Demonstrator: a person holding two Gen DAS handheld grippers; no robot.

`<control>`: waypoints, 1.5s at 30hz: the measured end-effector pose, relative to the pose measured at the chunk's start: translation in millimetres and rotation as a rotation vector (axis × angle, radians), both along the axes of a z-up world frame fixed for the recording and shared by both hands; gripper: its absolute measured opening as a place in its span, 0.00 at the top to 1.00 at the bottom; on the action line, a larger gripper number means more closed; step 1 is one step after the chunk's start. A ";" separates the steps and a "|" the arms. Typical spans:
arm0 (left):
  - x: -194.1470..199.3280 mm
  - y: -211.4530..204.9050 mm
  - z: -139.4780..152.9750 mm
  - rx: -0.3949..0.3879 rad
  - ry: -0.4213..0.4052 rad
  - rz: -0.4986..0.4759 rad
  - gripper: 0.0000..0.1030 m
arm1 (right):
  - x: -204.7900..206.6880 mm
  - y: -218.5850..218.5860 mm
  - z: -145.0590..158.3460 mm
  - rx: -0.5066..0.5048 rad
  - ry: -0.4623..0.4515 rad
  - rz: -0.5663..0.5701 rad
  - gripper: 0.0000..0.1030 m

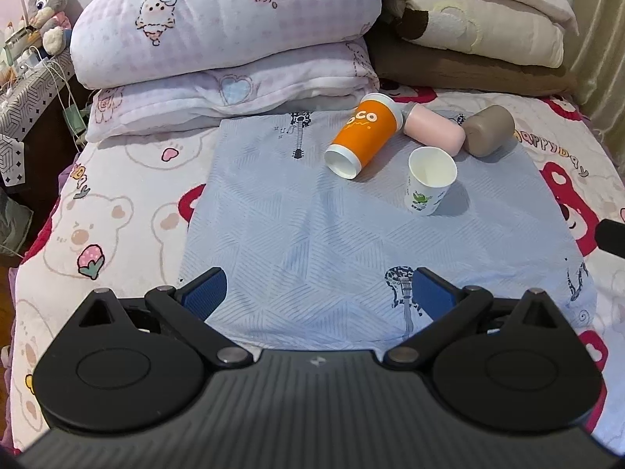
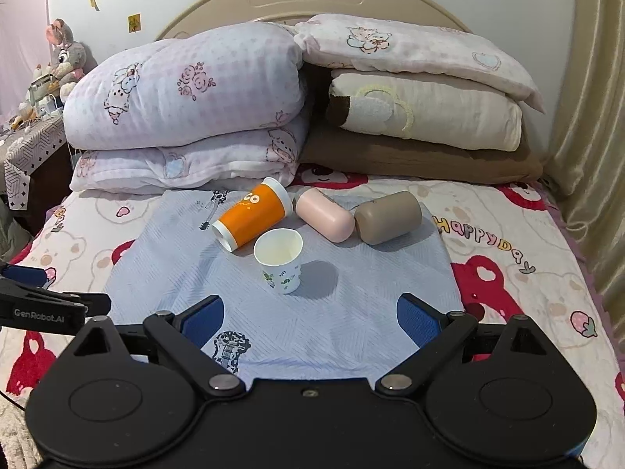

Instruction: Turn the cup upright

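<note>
A white paper cup (image 1: 429, 183) (image 2: 280, 260) with green print stands upright on a light blue cloth (image 1: 312, 234) (image 2: 332, 312). Behind it an orange cup (image 1: 361, 135) (image 2: 252, 217) lies on its side, next to a pink cup (image 1: 433, 131) (image 2: 324, 215) and a brown cup (image 1: 488, 129) (image 2: 388, 217), both also on their sides. My left gripper (image 1: 318, 293) is open and empty, well short of the cups. My right gripper (image 2: 310, 318) is open and empty, just in front of the white cup. The left gripper shows at the left edge of the right wrist view (image 2: 35, 293).
The cloth lies on a bed with a bear-print sheet (image 1: 97, 215) (image 2: 527, 273). Folded quilts and pillows (image 1: 226, 39) (image 2: 187, 117) are stacked behind the cups. A bedside table (image 1: 23, 90) with cables and a plush toy stands at the left.
</note>
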State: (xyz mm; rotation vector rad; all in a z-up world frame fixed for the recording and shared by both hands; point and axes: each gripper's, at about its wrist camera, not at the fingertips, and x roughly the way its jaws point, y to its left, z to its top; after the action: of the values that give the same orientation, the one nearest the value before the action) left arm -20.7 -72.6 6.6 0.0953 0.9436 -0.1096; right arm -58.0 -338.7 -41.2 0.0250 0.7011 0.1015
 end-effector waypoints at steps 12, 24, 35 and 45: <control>-1.9 0.4 -0.6 0.001 0.000 -0.002 0.00 | 3.4 1.4 -3.3 -0.001 0.030 -0.001 0.06; 4.4 -12.1 -9.4 0.037 -0.012 -0.030 0.00 | 12.0 -7.0 -14.9 0.021 0.054 -0.066 0.05; -1.7 -11.9 -0.6 0.025 -0.049 -0.031 0.00 | 8.6 -3.6 -11.0 0.004 0.030 -0.043 0.05; -2.8 -4.8 3.1 0.027 -0.061 -0.013 0.00 | 9.8 -5.9 -14.4 0.002 0.046 -0.053 0.05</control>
State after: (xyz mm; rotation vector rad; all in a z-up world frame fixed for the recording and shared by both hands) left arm -23.5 -77.5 9.7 0.1292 0.8833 -0.1049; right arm -48.2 -344.6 -55.6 0.0476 0.7463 0.0507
